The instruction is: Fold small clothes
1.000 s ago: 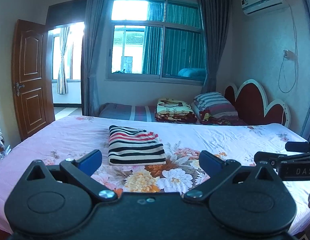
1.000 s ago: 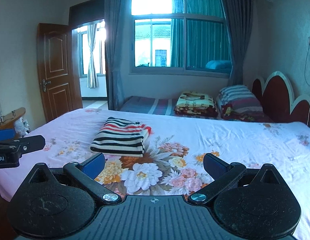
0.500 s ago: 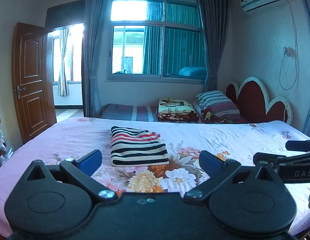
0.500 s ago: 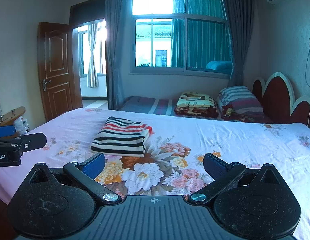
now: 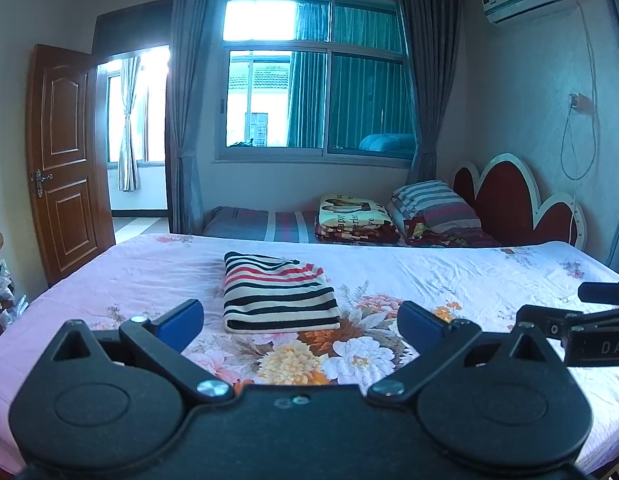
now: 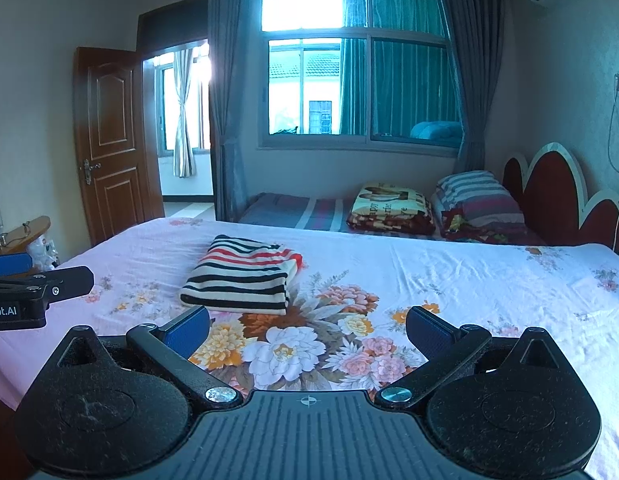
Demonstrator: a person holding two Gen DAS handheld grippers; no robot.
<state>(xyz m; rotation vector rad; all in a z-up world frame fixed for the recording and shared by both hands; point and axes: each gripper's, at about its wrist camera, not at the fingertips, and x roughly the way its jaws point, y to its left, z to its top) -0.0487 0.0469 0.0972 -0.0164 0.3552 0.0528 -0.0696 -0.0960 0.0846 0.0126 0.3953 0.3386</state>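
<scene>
Both the left gripper (image 5: 300, 321) and right gripper (image 6: 307, 326) were held released above the bed (image 5: 449, 276); the folded shirt (image 5: 277, 294) lay untouched, its sleeves hidden.

Folded shirt (image 5: 279, 294) lies on the bed (image 5: 449, 276), nearer its left edge, ahead of my left gripper (image 5: 299, 322). Headboard (image 5: 521, 200) at the bed's far right corner. Blanket (image 5: 355, 222) and pillow (image 5: 435, 204) behind the far edge.
</scene>
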